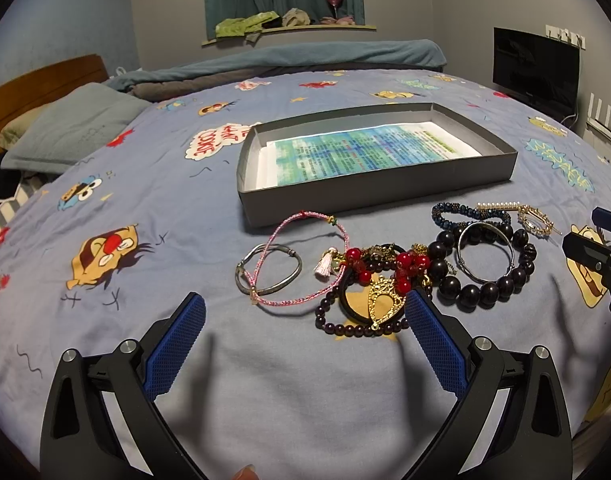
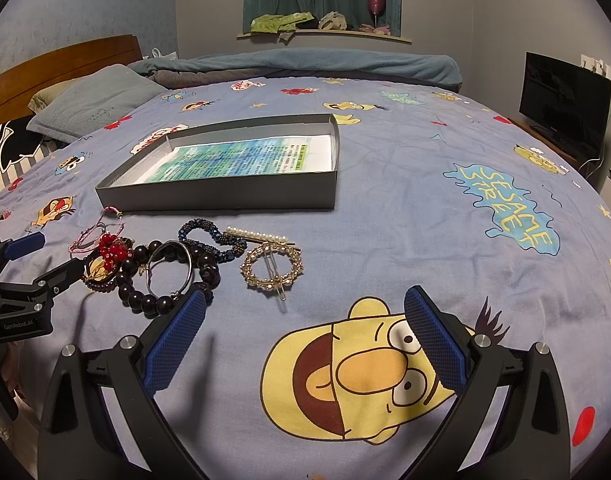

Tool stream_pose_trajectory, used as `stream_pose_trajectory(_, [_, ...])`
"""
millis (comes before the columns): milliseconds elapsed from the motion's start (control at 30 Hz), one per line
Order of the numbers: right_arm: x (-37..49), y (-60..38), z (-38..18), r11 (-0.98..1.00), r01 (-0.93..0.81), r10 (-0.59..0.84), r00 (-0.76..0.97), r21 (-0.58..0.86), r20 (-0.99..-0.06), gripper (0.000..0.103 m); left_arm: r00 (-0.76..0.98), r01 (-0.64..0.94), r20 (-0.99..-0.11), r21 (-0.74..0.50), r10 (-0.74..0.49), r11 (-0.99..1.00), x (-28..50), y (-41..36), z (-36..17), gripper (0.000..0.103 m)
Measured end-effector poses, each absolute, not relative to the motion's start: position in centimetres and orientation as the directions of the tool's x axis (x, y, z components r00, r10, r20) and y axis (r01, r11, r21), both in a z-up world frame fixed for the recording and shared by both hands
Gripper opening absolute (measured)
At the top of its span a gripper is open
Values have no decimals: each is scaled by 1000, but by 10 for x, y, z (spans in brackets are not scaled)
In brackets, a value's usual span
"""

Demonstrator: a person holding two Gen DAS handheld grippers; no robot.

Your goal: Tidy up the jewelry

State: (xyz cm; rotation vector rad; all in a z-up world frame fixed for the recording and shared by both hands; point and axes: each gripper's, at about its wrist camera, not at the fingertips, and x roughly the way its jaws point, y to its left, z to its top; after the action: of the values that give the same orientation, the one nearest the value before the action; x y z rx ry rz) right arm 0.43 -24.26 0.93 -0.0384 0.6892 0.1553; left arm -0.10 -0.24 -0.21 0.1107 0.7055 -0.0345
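A pile of jewelry lies on the bedspread in front of a shallow grey box (image 1: 385,190) (image 2: 225,196) lined with printed paper. In the left wrist view I see a pink cord bracelet (image 1: 301,258), a silver bangle (image 1: 269,270), red beads with a gold pendant (image 1: 385,300) and a dark bead bracelet (image 1: 485,276). A round gold hair clip (image 2: 271,266), a pearl pin (image 2: 261,235) and a blue beaded bracelet (image 2: 213,238) show in the right wrist view. My left gripper (image 1: 305,304) is open just short of the pile. My right gripper (image 2: 305,300) is open, right of the pile.
The bed carries a cartoon-print sheet, with pillows (image 1: 73,128) and a headboard at the left and a rolled blanket (image 2: 297,64) at the far side. A dark screen (image 2: 561,100) stands on a stand to the right. A window shelf holds clothes.
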Motion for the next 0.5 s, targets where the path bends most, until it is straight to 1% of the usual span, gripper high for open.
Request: stream_pose_trajectory(500, [5,-243,9,988,-155,130,760,16,-636,98,757,74,-653,88,2,993,1,-3,-4,99])
